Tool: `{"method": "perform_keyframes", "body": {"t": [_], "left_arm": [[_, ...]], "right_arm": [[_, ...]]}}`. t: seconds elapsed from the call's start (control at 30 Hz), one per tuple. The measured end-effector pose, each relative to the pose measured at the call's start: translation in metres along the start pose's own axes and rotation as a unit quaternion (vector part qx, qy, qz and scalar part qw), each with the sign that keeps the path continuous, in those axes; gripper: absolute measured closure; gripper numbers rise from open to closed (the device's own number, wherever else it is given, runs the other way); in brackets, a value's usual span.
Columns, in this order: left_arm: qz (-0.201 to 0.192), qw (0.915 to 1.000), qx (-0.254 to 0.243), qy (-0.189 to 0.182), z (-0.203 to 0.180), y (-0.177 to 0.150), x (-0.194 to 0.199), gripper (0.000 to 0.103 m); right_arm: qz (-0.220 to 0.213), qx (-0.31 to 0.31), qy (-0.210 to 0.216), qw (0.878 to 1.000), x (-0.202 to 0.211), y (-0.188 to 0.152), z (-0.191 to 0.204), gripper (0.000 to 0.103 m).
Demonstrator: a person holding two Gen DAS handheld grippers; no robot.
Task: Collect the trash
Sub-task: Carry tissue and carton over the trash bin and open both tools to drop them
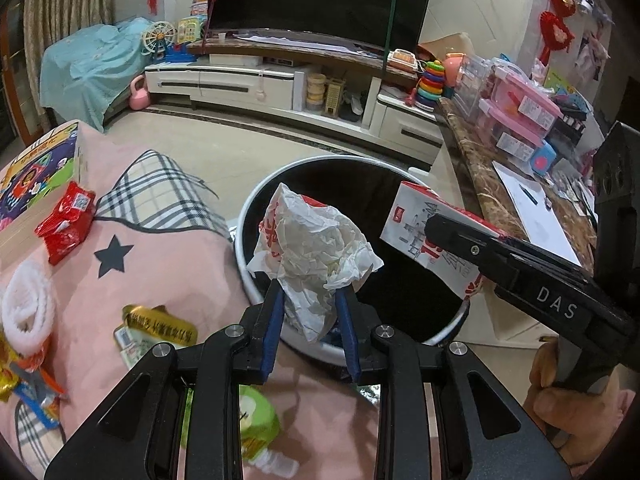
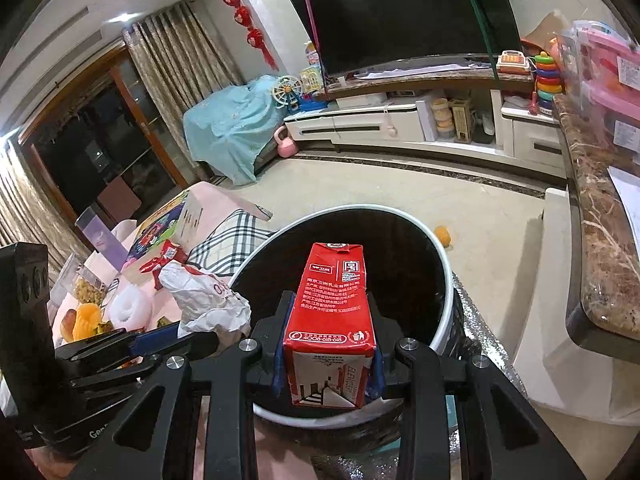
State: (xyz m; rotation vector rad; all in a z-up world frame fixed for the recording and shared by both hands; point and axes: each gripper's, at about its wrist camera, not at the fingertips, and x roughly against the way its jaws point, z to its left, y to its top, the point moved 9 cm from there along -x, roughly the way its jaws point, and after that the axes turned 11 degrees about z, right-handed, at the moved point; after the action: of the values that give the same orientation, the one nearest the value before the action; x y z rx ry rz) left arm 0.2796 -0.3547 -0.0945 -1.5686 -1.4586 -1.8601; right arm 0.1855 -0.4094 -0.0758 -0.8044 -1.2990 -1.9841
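Note:
My left gripper (image 1: 310, 300) is shut on a crumpled white paper wrapper (image 1: 316, 248) with red print and holds it over the near rim of a round trash bin (image 1: 256, 200) with a black liner. My right gripper (image 2: 328, 308) is shut on a red and white milk carton (image 2: 332, 312) and holds it above the bin's opening (image 2: 446, 280). The carton (image 1: 424, 232) and the right gripper (image 1: 452, 236) show at the right of the left wrist view. The wrapper (image 2: 208, 300) shows at the left of the right wrist view.
A pink cloth-covered table (image 1: 152, 272) at the left carries a red snack packet (image 1: 66, 220), a gold packet (image 1: 160, 326), a white rolled towel (image 1: 28, 308), a green bottle (image 1: 256, 428) and a picture book (image 1: 36, 176). A marble counter (image 1: 500, 184) stands right of the bin.

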Motion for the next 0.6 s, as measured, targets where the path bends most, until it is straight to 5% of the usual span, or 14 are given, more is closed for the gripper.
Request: {"method": "perform_keyframes", "body": {"t": [0.13,0.27,0.37,0.6], "left_arm": [[0.003,1.0,0.001,0.001,0.0,0.003,-0.005,0.074],[0.006,1.0,0.004,-0.003,0.001,0.005,-0.007,0.053],[-0.001,1.0,0.006,-0.007,0.002,0.004,-0.003,0.039],[-0.014,0.9995,0.028,-0.003,0.016,-0.013,0.012,0.034]], "right_arm": [[0.007,-0.005,0.0,1.0,-0.006,0.004,-0.006,0.068],[0.01,-0.01,0.002,1.0,-0.009,0.009,-0.009,0.063],[0.004,-0.015,0.003,1.0,-0.006,0.011,-0.01,0.05],[-0.011,-0.021,0.013,1.0,0.006,0.009,-0.004,0.028]]}}
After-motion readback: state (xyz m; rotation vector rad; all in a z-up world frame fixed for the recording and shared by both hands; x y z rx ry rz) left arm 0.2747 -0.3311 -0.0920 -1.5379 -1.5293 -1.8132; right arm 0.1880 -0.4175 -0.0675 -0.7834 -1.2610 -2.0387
